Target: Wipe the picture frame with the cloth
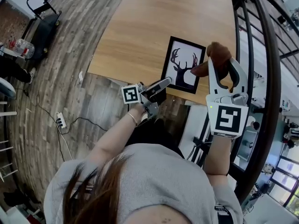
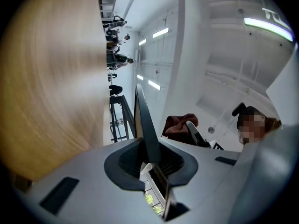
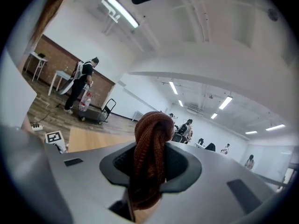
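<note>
The black picture frame point(image 1: 183, 65) with a deer silhouette sits over the near edge of the wooden table point(image 1: 140, 27); I cannot tell whether it rests on it. My left gripper point(image 1: 164, 82) is shut on the frame's lower left edge. In the left gripper view the frame point(image 2: 145, 125) runs edge-on out of the left gripper point(image 2: 152, 160). My right gripper point(image 1: 225, 65) is beside the frame's right edge, shut on a bunched brown cloth point(image 1: 217, 54). The right gripper view shows the cloth point(image 3: 149, 157) bulging up between the jaws of the right gripper point(image 3: 148, 171).
A black curved railing point(image 1: 266, 78) runs close along the table's right side. On the wood floor at the left lie a power strip point(image 1: 60, 121) with its cable and a black cart point(image 1: 44, 20). A person point(image 3: 81, 85) stands far off by the brick wall.
</note>
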Available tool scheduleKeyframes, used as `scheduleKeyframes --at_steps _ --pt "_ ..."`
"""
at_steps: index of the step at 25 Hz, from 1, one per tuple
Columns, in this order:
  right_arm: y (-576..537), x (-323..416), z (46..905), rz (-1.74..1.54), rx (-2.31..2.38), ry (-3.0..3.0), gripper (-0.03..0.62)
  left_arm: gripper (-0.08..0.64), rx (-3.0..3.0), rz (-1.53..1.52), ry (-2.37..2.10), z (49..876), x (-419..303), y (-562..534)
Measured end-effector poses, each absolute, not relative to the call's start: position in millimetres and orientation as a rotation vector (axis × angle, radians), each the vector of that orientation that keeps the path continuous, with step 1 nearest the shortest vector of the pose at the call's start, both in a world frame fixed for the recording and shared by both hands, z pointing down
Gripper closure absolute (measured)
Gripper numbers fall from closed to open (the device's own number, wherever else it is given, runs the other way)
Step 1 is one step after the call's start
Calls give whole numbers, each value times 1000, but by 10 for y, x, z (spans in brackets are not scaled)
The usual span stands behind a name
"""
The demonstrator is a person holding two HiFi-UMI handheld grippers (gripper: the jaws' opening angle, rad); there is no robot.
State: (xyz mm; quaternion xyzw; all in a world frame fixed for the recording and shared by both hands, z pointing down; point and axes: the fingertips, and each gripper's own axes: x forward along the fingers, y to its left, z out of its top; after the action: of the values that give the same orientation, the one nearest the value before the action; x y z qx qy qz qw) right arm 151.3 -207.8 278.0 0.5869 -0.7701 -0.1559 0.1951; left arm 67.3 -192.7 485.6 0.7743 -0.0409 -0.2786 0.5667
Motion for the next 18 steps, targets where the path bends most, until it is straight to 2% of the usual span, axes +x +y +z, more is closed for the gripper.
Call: scheduleKeyframes --at_steps 8,18 --pt "-2258 1282 3181 -283 1672 -2229 459 500 1682 -618 -130 5543 384 -1521" --pt "-2369 1120 3475 -174 1690 -2286 459 501 1611 -610 -177 5930 347 -1490"
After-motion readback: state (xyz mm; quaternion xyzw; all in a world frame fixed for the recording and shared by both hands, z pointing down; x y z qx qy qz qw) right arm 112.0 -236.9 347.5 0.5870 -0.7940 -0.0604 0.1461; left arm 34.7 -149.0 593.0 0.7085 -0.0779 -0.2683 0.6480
